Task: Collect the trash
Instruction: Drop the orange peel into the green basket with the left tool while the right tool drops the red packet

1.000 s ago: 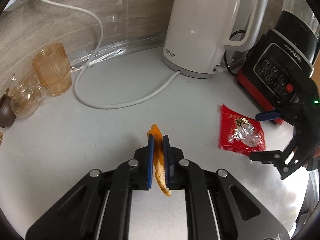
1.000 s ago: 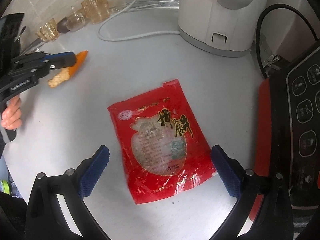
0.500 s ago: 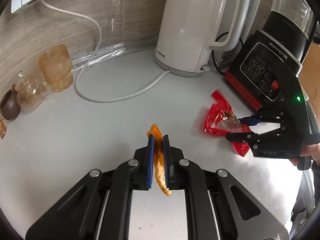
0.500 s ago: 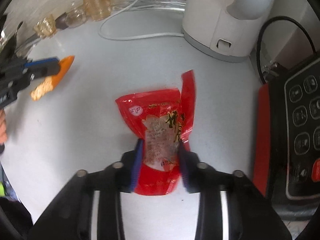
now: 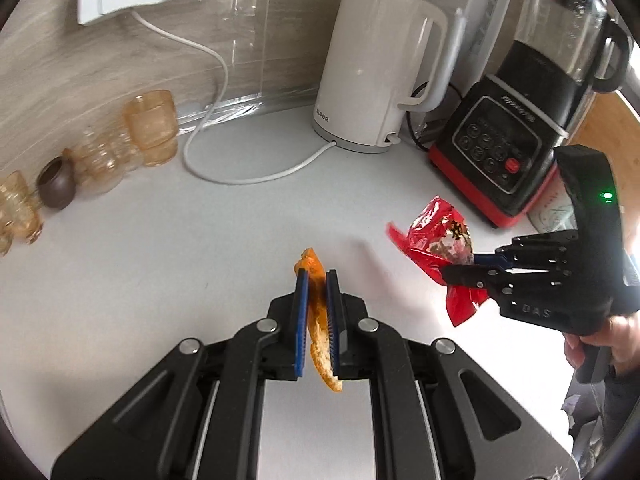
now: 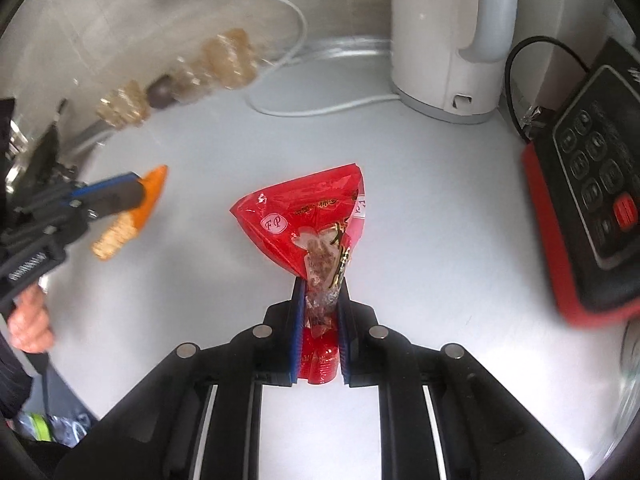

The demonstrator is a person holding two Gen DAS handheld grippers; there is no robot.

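Note:
A strip of orange peel (image 5: 309,263) is pinched between the blue pads of my left gripper (image 5: 317,280), which is shut on it above the white counter (image 5: 160,260). A crumpled red snack wrapper (image 6: 304,216) sits between the pads of my right gripper (image 6: 321,282), whose jaws are closing and press on its lower part. In the left wrist view the right gripper (image 5: 460,266) holds the wrapper (image 5: 432,232) off the counter at the right. The right wrist view has the left gripper (image 6: 136,188) with the peel (image 6: 120,232) at the left.
A white kettle (image 5: 372,76) and a black blender with a red base (image 5: 504,148) stand at the back right. Amber glasses (image 5: 152,128) and a small brown pot (image 5: 56,188) line the back left. A white cable (image 5: 240,178) loops across the counter. A hand (image 5: 600,340) grips the right tool.
My right gripper went from wide open around the flat red wrapper to shut on it, and lifted it crumpled off the counter. The left gripper rose and drew back with the peel.

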